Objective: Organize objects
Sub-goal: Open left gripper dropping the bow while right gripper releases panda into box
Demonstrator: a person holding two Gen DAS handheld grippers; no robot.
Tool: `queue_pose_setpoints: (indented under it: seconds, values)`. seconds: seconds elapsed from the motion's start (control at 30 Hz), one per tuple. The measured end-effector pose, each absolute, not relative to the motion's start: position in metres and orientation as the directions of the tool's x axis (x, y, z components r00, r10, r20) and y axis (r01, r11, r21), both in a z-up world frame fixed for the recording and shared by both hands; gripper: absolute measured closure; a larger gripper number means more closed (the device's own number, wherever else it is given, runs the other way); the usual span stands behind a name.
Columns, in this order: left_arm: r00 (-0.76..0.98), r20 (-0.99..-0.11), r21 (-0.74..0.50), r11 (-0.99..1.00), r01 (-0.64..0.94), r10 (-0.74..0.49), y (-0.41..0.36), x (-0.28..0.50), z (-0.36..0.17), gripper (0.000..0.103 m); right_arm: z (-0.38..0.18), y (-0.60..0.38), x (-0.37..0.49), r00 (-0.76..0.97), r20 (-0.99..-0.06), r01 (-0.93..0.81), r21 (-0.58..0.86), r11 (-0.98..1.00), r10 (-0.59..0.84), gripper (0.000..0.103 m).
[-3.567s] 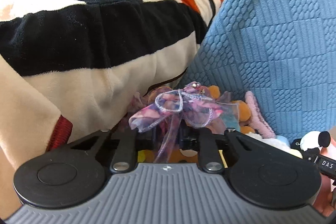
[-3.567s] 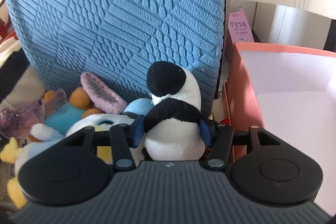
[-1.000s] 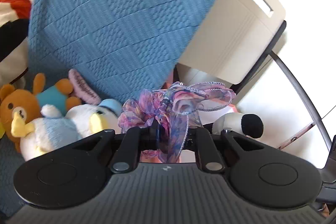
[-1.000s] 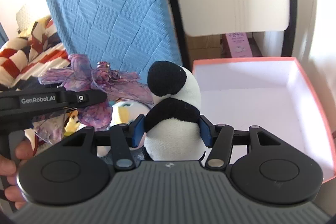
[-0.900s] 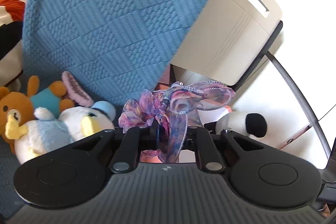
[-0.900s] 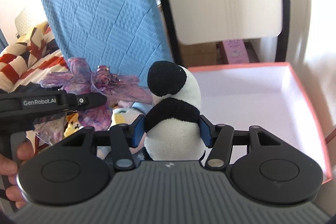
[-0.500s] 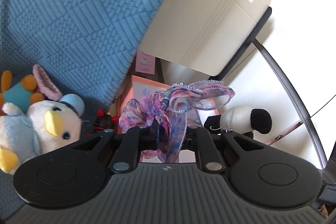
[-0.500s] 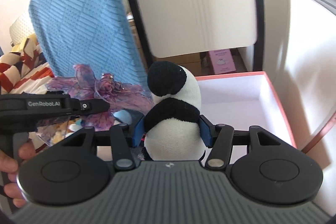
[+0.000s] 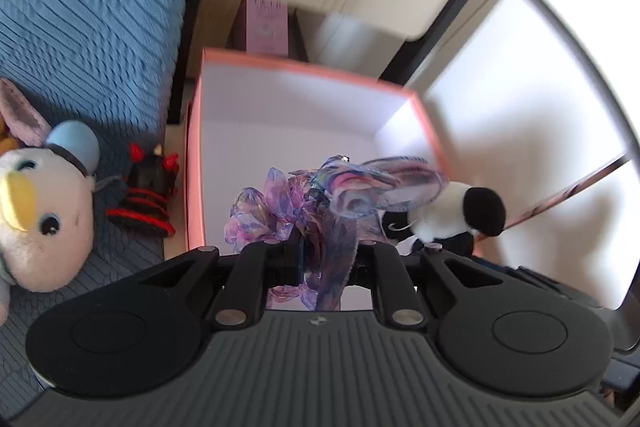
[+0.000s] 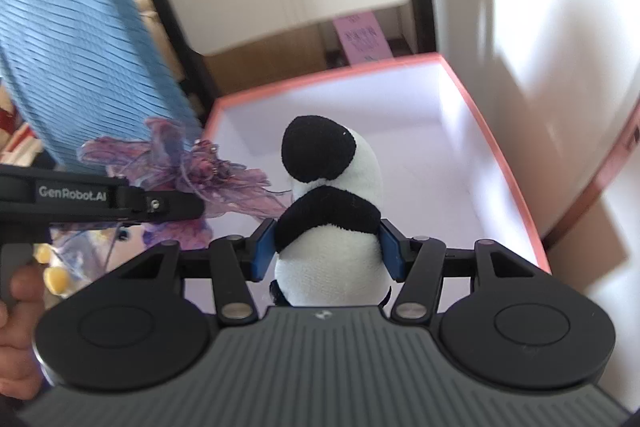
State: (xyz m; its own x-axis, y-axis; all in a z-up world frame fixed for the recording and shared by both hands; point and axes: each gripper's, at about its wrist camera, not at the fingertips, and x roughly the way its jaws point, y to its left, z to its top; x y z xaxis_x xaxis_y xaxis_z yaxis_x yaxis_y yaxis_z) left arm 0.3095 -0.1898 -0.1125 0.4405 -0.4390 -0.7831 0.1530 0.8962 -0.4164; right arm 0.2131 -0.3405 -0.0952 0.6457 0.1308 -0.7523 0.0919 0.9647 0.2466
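Both loads sit over the pink box [image 9: 195, 163], which looks empty inside, so the step in hand is prob. the drop. Left hand-held gripper [image 9: 320, 259] is clamped tight on the purple ribbon bow [image 9: 320, 195], hanging above the box's near-left part; right hand-held gripper [image 10: 326, 253] is squeezing the panda plush [image 10: 330, 211] w/ blue pads on both flanks, above the box's middle. To do it well: go lower before letting go, esp. w/ the bow, since it's light and floppy and may snag on a pad. Keep the two tools apart so they don't bump; they're close now. Duck plush [image 9: 38, 211] and the red-black toy [image 9: 146, 195] wait outside, left of the box.
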Motion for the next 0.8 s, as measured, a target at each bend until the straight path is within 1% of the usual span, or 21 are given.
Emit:
queue_pose_setpoints:
  seconds: [0.13, 0.3, 0.4, 0.57, 0.63, 0.67, 0.7, 0.73, 0.77, 0.8]
  values:
    - [0.394, -0.818, -0.393, 0.907, 0.151, -0.420, -0.201, 0.317, -0.131, 0.087, -0.113, -0.354, 0.218, 0.618, -0.779, 0.132, 0.235, 0.963, 0.106, 0.045]
    - [0.345, -0.839, -0.389, 0.907, 0.163, -0.422, -0.209, 0.324, -0.148, 0.087, -0.133, -0.366, 0.218, 0.584, -0.806, 0.155, 0.226, 0.962, 0.095, 0.045]
    - [0.344, -0.843, -0.373, 0.910, 0.179, -0.413, -0.213, 0.323, -0.147, 0.087, -0.139, -0.368, 0.218, 0.567, -0.819, 0.163, 0.222, 0.961, 0.093, 0.045]
    - [0.348, -0.830, -0.386, 0.899, 0.207, -0.436, -0.216, 0.321, -0.137, 0.086, -0.135, -0.369, 0.211, 0.575, -0.814, 0.172, 0.218, 0.961, 0.082, 0.044]
    - [0.359, -0.818, -0.388, 0.892, 0.233, -0.449, -0.217, 0.318, -0.130, 0.086, -0.131, -0.368, 0.212, 0.580, -0.812, 0.176, 0.213, 0.961, 0.074, 0.039]
    - [0.358, -0.813, -0.392, 0.886, 0.247, -0.459, -0.218, 0.316, -0.127, 0.084, -0.128, -0.368, 0.211, 0.584, -0.809, 0.179, 0.207, 0.962, 0.066, 0.035]
    - [0.351, -0.812, -0.395, 0.882, 0.255, -0.465, -0.218, 0.314, -0.124, 0.073, -0.125, -0.368, 0.208, 0.589, -0.806, 0.181, 0.201, 0.963, 0.057, 0.025]
    - [0.343, -0.813, -0.399, 0.879, 0.261, -0.471, -0.219, 0.313, -0.122, 0.059, -0.122, -0.368, 0.206, 0.595, -0.802, 0.182, 0.196, 0.964, 0.050, 0.019]
    - [0.339, -0.811, -0.402, 0.875, 0.268, -0.477, -0.218, 0.311, -0.119, 0.053, -0.118, -0.367, 0.205, 0.603, -0.796, 0.183, 0.193, 0.964, 0.045, 0.018]
    - [0.348, -0.806, -0.401, 0.874, 0.275, -0.480, -0.216, 0.308, -0.114, 0.044, -0.113, -0.367, 0.203, 0.610, -0.791, 0.181, 0.192, 0.964, 0.043, 0.018]
